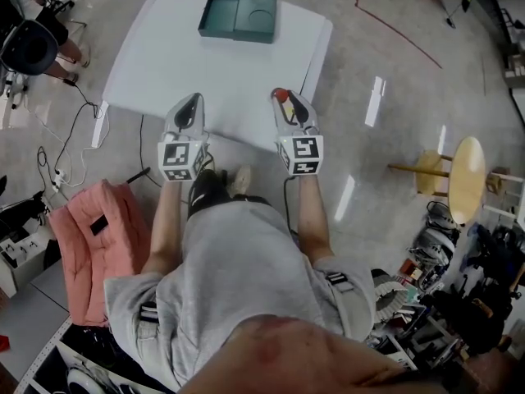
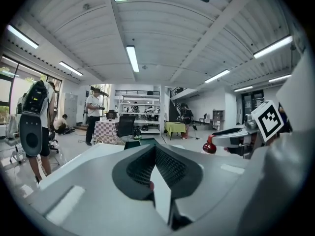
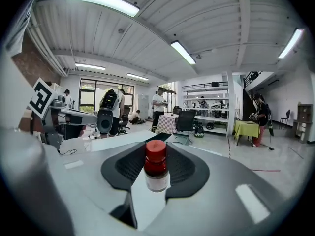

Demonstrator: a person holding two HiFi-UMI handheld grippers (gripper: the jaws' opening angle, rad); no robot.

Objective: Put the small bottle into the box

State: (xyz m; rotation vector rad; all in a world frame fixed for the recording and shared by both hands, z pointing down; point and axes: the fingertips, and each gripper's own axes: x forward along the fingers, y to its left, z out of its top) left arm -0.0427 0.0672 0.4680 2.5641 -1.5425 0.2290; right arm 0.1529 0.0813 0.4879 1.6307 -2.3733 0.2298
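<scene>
1. Head view: the right gripper [image 1: 284, 98] is pinching the small bottle [image 1: 280, 95] by the white table's [image 1: 164, 56] near edge. The box [image 1: 238, 12] is lying open at its eleven o'clock, well apart.
2. Left gripper view: the left gripper [image 2: 155, 152] is pressing its jaws together.
3. Right gripper view: the bottle is standing upright, red cap at twelve o'clock.

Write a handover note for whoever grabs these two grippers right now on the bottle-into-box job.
Left gripper: jaws together, nothing in them, held over the near edge of the white table.
Right gripper: jaws closed on the small bottle, which is upright with its red cap up, off the table.
Box: green, open, at the table's far edge, no bottle in it.
Done: bottle picked up.
Left: carry it forward to the box, lower it in, release.
</scene>
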